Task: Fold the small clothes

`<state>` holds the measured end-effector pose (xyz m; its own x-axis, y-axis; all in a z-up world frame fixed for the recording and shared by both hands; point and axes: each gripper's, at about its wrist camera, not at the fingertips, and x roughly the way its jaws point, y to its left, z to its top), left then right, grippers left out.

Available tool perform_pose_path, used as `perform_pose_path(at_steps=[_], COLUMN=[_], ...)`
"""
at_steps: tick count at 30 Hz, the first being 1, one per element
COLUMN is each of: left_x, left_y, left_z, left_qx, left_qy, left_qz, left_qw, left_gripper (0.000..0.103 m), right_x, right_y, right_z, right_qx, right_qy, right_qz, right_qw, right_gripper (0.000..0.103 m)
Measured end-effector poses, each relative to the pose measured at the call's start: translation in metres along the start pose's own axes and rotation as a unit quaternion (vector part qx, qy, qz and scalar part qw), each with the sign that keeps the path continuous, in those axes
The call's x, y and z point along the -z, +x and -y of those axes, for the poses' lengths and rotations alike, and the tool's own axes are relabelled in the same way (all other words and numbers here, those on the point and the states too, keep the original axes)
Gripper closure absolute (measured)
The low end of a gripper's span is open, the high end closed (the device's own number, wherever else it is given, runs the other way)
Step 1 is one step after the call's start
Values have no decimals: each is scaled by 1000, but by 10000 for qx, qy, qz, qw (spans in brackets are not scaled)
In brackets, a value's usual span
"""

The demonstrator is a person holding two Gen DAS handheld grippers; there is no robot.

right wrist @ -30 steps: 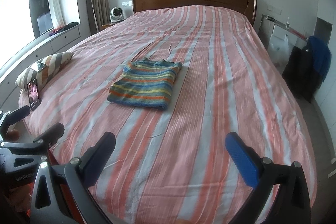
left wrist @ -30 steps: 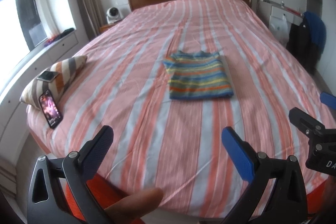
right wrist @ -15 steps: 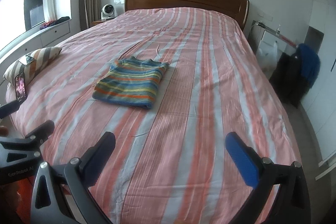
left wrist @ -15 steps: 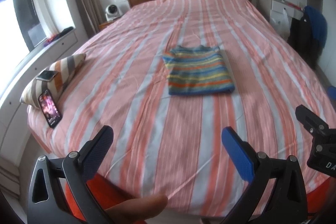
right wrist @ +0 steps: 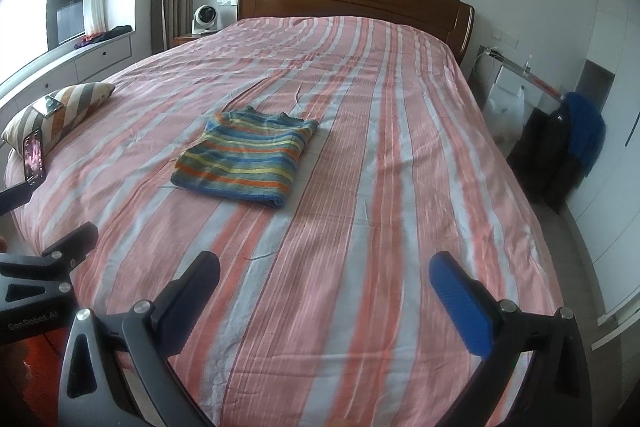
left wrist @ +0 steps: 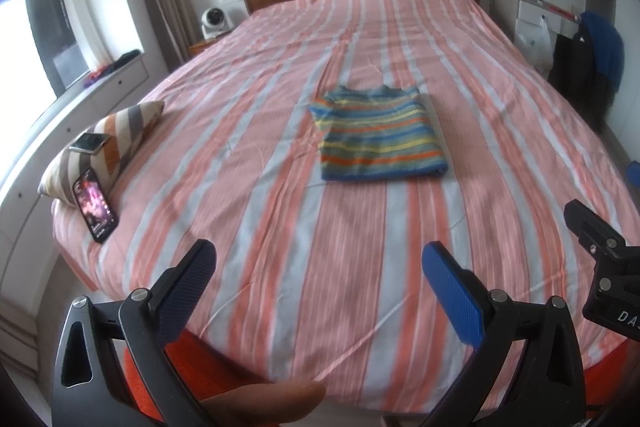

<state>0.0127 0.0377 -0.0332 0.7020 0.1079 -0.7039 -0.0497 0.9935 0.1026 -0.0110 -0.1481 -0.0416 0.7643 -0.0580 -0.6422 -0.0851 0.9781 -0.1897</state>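
Presently I hold both left tongs (left wrist: 318,267) and right tongs (right wrist: 324,277) released near the bed (right wrist: 400,187); snagging the folded striped top (right wrist: 246,159) could undo it.

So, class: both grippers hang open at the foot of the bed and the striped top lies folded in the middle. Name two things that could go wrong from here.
1. The striped top is already folded; a one-sided grab by the left gripper or right gripper could pull the layers apart.
2. A phone leans on the pillow near the bed's edge, another lies on top; tugging the bedspread might tip them off.
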Motion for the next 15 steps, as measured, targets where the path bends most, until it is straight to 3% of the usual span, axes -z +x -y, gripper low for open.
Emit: perform_pose_path(at_steps=[9, 15], left_x=[-1, -3], left_y=[-2, 2], left_z=[1, -7], left_qx=[24, 122], left_qy=[5, -267], left_qz=[33, -66], left_qw=[10000, 9995], left_gripper=[0, 0], right_x=[-1, -1], right_y=[0, 0], right_z=[-1, -1], right_qx=[-27, -18], right_qy=[-5, 19], right_qz=[17, -5], right_qw=[10000, 10000], right_gripper=[0, 0])
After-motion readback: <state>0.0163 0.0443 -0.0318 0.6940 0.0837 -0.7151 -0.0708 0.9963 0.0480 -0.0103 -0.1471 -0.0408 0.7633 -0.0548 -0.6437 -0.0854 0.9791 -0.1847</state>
